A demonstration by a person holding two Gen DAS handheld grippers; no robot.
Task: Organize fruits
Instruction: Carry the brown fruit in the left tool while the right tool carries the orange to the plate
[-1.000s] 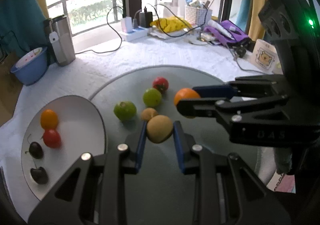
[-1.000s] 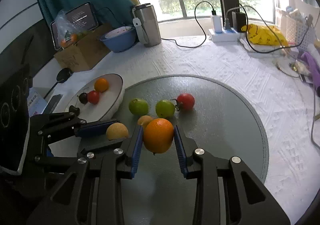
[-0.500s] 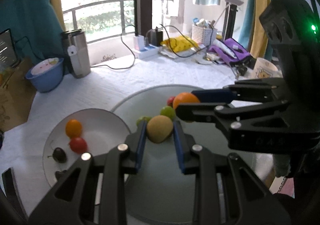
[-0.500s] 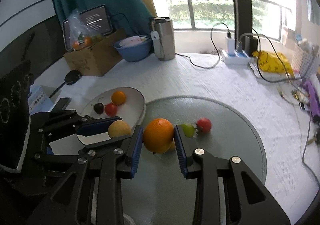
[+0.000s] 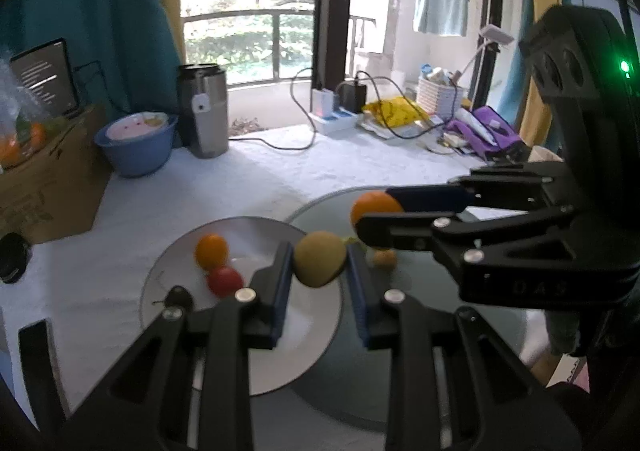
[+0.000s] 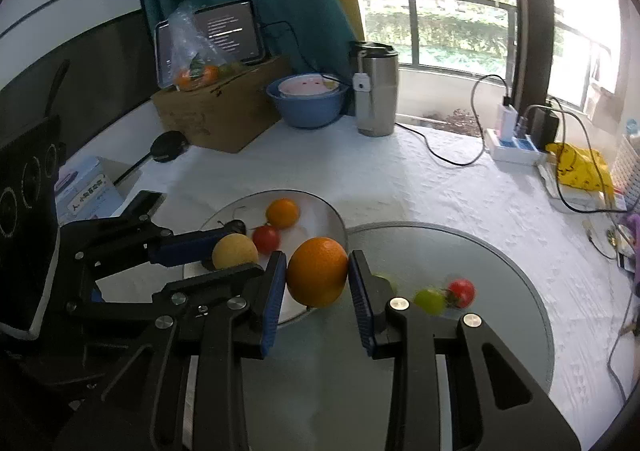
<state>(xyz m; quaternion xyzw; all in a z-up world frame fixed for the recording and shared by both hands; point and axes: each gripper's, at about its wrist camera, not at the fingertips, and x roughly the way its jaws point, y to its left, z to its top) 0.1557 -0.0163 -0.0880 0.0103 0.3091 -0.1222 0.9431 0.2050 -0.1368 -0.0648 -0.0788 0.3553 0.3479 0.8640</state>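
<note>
Currently the left gripper [image 5: 320,271] clamps a yellow fruit [image 5: 320,259] over the white plate's [image 5: 160,283] right edge; the right gripper [image 6: 318,279] clamps an orange [image 6: 317,271] alongside. Recommend lowering onto bare plate before releasing, avoiding rolling.

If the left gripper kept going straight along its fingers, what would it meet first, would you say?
Probably the white plate: the left gripper, shut on a yellow fruit, points over the plate's right side. Depth is unclear, so it might instead pass over the rim.
</note>
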